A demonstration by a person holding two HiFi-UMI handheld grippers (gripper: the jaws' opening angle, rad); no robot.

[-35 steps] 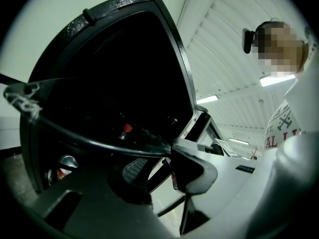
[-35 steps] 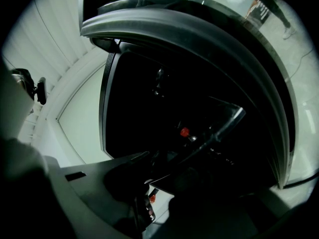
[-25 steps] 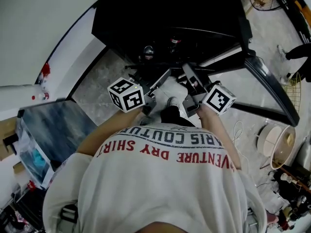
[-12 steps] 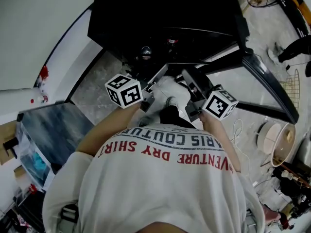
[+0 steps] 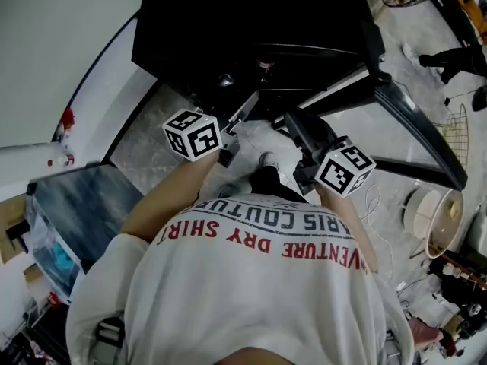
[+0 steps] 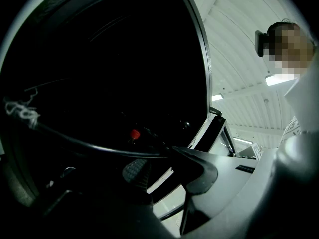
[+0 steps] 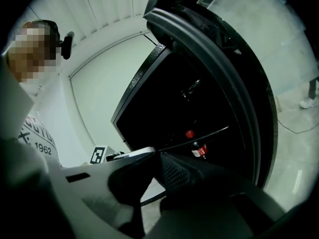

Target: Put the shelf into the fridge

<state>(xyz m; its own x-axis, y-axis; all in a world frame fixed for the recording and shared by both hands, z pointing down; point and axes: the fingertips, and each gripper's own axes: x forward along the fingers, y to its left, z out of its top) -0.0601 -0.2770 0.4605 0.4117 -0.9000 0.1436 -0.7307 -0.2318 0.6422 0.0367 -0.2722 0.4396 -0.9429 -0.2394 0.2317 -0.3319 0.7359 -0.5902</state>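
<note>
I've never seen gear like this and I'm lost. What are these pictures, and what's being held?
A person, not a robot, holds a hand tool with tongs in each hand. The head view looks down past their white T-shirt at an open black fridge. The other two come from cameras riding on each tool. The right gripper has just closed its tongs on the thin rim of the shelf. The left gripper has its tongs apart at the same rim. A red-capped bottle sits inside.
</note>
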